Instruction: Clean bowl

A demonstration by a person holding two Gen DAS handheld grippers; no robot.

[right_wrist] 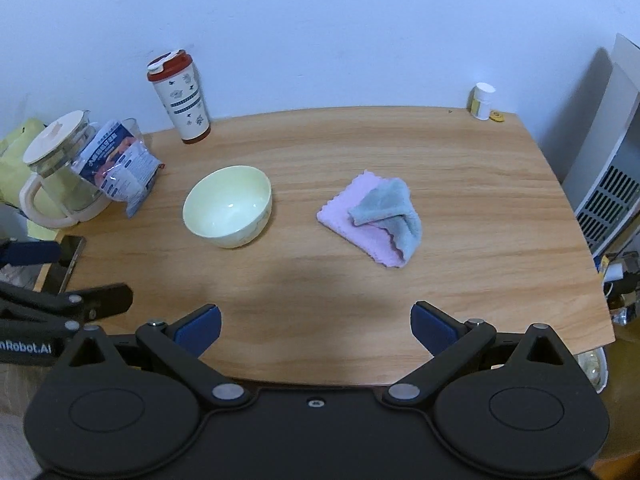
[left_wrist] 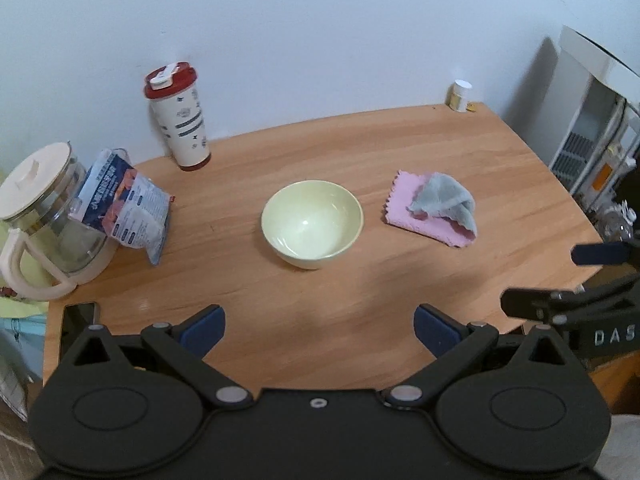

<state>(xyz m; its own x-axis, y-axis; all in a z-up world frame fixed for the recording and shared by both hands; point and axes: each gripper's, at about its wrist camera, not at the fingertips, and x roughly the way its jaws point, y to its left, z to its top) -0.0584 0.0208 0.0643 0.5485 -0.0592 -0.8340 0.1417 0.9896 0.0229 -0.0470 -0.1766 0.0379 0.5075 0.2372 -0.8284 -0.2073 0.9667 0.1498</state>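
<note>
The round ceramic bowl [left_wrist: 312, 224] is pale yellow-green. At 3 o'clock from it, a folded pink-and-grey fleece cloth [left_wrist: 434, 208] has scalloped edges. The tall tumbler [left_wrist: 179, 116] at 11 o'clock is white with dark printed bands, red lid and base. The wooden surface [left_wrist: 360, 152] shows orange-brown grain.

"DAS" on right tool [left_wrist: 600, 276], "nRobot.AI" on left tool [right_wrist: 64, 276]

both grippers, left gripper [left_wrist: 318, 330] and right gripper [right_wrist: 316, 326], are matte black with blue finger pads [left_wrist: 202, 330], silver pivot screws and white lettering.
</note>
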